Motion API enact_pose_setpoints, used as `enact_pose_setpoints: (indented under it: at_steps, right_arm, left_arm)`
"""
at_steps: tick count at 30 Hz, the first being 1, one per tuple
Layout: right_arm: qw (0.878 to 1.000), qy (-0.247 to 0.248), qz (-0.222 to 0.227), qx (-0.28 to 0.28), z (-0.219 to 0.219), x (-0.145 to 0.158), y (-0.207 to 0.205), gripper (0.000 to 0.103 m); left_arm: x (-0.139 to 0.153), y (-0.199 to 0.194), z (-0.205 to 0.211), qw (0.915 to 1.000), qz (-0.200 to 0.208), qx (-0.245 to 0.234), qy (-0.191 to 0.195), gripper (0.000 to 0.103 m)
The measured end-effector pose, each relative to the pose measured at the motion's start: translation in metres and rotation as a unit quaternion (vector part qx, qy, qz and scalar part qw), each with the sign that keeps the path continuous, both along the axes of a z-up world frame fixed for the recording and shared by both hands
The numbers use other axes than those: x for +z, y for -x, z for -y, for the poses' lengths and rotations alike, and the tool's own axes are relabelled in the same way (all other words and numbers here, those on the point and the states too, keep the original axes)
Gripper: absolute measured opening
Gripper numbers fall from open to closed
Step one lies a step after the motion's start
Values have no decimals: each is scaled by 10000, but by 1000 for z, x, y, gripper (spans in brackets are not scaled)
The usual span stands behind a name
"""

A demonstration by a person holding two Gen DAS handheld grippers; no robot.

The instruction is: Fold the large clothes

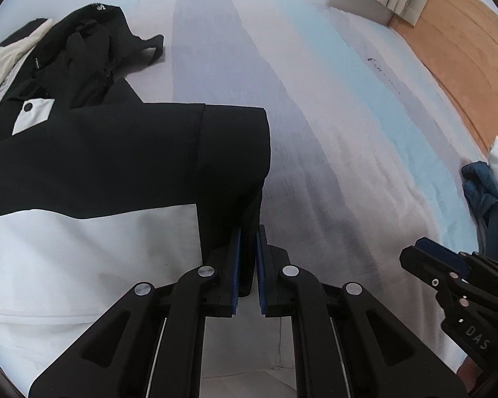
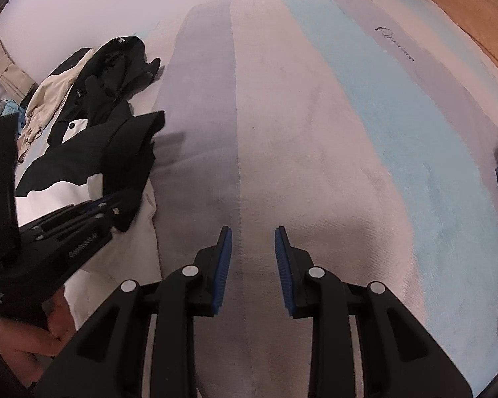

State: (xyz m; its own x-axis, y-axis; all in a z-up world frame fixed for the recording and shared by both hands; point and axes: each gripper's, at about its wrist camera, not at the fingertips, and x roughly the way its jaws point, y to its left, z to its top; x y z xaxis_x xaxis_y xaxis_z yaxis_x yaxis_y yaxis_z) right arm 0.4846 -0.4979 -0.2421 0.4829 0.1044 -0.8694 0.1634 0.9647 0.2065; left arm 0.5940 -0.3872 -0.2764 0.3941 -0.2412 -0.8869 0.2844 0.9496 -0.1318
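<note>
**Sleeve pinched, other jaws empty**

The left gripper (image 1: 248, 258) is clamped on the smooth black-and-white jacket (image 1: 123, 152) sleeve, spread toward nine o'clock on the striped woven bedsheet (image 1: 332, 106). The right gripper (image 2: 253, 265) has its ribbed blue pads apart, empty.

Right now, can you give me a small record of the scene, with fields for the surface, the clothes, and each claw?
surface: striped bed cover, white, grey and light blue
main garment: black and white jacket, lying at the left, sleeve folded across it
left claw: shut on the black sleeve edge of the jacket
right claw: open, nothing between its pads, over bare cover
other clothes: blue garment at the right edge
floor: wooden floor beyond the bed
</note>
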Motion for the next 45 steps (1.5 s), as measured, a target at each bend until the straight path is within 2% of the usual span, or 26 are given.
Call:
enact_pose_setpoints:
  at_steps: [5, 8, 11, 12, 13, 14, 15, 18, 23, 27, 31, 34, 37, 42, 44, 45]
  right_arm:
    - [10000, 3, 45, 73, -5, 5, -1, 26]
    - [9999, 21, 79, 76, -6, 11, -2, 26]
    - [9999, 66, 123, 84, -7, 19, -3, 26]
    - [9998, 87, 136, 84, -8, 23, -4, 26]
    - [9998, 98, 163, 88, -10, 27, -6, 27]
    - [9997, 110, 189, 94, -11, 31, -7, 27]
    - [9997, 121, 204, 103, -13, 33, -7, 27]
    - [9993, 139, 299, 166, -21, 45, -13, 27]
    - [9985, 157, 420, 310, -44, 59, -25, 27]
    - [9974, 91, 488, 524, -73, 69, -37, 27]
    - [9932, -39, 661, 957, -118, 75, -50, 27]
    - [9895, 52, 528, 1347, -161, 61, -66, 26]
    - [9872, 303, 335, 1531, -185, 42, -75, 26]
    - [9897, 471, -260, 1323, -194, -1, -88, 24]
    - [9904, 477, -354, 1245, -193, -9, -89, 22]
    - [9903, 524, -399, 1221, -193, -12, -89, 22]
  left_arm:
    - [-6, 0, 2, 9999, -109, -79, -28, 10]
    - [4, -3, -6, 9986, -216, -104, 476, 19]
    - [17, 1, -8, 9986, -171, -223, 444, 18]
    - [21, 3, -10, 9986, -146, -232, 442, 20]
    - [25, 5, -12, 9985, -131, -255, 456, 24]
    - [29, 7, -14, 9986, -122, -269, 447, 38]
    - [35, 10, -17, 9986, -66, -269, 453, 47]
    - [49, 17, -30, 9985, 49, -217, 499, 62]
    - [64, 22, -60, 9990, 118, -59, 435, 68]
    - [78, 19, -104, 9990, 280, 219, 256, 74]
    - [87, 9, -157, 9978, 424, 504, -64, 75]
    - [86, 0, -203, 9953, 458, 786, -321, 75]
    - [81, -7, -247, 9919, 486, 1025, -576, 75]
    - [62, -17, -305, 9860, 346, 1391, -857, 75]
    - [51, -20, -322, 9843, 160, 1536, -860, 75]
    - [42, -23, -331, 9838, -58, 1635, -731, 75]
